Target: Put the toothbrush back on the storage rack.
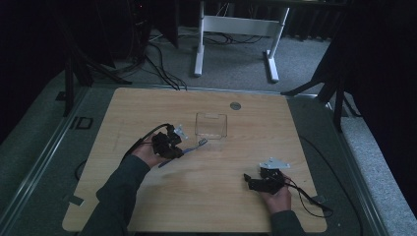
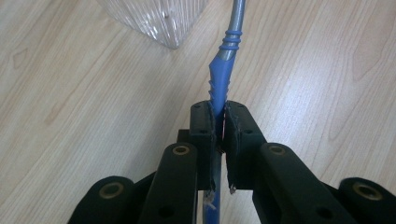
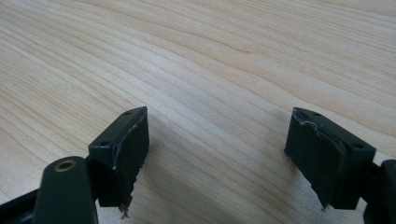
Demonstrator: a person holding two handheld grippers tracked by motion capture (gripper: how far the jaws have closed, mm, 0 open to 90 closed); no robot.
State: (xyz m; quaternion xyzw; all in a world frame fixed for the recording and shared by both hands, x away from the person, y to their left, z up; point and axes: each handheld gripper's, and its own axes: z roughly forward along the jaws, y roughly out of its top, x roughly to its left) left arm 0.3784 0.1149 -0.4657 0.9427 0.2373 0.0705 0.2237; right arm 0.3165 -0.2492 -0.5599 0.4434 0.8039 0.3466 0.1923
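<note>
Gripping a blue-handled utensil (image 2: pixel 220 77), the left gripper (image 2: pixel 217 122) has its jaws pressed tight on the blue grip, low in the middle of the left gripper view. The handle runs up from between the pads, past a ribbed blue collar, into a grey metal shank that leaves the frame at the top. In the high view the same utensil (image 1: pixel 194 146) lies slanted left of centre, its far end pointing up and right toward the clear plastic container (image 1: pixel 211 125); that end looks like fork tines, though the dim picture leaves this unsure. The container sits just above the middle of the wooden table (image 1: pixel 147 108), and one ribbed corner of it (image 2: pixel 154 21) shows at the upper left of the left gripper view, near the shank but apart from it.

The right gripper (image 1: pixel 252 181) rests at the lower right of the high view, well apart from the utensil. In the right gripper view its jaws (image 3: pixel 217 154) stand wide with bare wood grain between them. A dark mark at the table's left edge (image 1: pixel 81 123) seems to read "ID".
</note>
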